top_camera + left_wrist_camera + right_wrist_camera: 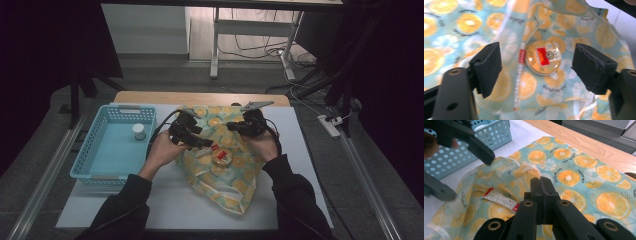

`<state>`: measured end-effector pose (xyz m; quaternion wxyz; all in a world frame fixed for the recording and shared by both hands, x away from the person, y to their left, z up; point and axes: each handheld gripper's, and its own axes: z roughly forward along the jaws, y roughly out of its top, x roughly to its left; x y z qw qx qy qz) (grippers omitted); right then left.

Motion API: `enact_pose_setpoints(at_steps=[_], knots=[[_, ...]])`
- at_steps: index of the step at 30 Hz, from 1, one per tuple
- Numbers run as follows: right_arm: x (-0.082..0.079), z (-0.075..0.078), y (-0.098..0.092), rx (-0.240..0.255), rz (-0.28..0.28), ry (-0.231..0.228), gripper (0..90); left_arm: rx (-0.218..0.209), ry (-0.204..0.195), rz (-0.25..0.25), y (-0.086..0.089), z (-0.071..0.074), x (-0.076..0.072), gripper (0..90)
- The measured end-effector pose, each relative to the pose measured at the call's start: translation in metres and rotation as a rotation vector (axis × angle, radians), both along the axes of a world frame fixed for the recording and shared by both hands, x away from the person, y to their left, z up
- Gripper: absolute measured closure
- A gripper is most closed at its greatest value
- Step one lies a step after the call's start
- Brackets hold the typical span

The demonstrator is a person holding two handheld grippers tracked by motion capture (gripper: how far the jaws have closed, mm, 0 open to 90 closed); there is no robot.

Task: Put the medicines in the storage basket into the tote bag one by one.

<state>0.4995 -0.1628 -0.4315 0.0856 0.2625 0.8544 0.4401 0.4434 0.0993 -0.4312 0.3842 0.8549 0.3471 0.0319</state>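
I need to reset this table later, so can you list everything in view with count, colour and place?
Cloth bag: one, pale green with orange-slice print, on the white mat mid-table.
Round tin: one, gold with a red label, lying on the bag.
Sachet: one, white and red, flat on the bag beside the tin.
Basket: one, light blue, perforated, at the left of the table.
Small jar: one, whitish, standing inside the basket.
White mat: one, covering most of the wooden table.
Left gripper: one, black, fingers apart above the tin, nothing between them.
Right gripper: one, black, fingers shut, seemingly pinching the bag's cloth.
Sleeves: two, black, entering from the bottom edge.
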Motion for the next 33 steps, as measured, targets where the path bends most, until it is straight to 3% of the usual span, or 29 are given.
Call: enact_pose_setpoints(at_steps=[9,21,25,33], knots=[[0.0,-0.001,-0.001,0.003,-0.001,0.006,90.0,-0.033,-0.035,0.061,0.042,0.009,-0.007,8.7],[0.0,0.0,-0.002,0.009,0.001,0.018,90.0,-0.009,-0.051,0.157,0.093,0.009,-0.012,6.0],[-0.001,0.0,-0.001,0.011,0.003,0.016,90.0,-0.028,-0.049,0.192,0.109,0.005,-0.011,4.5],[-0.001,0.0,-0.001,0.008,0.008,0.013,90.0,-0.023,-0.084,0.25,0.137,0.001,-0.012,3.6]])
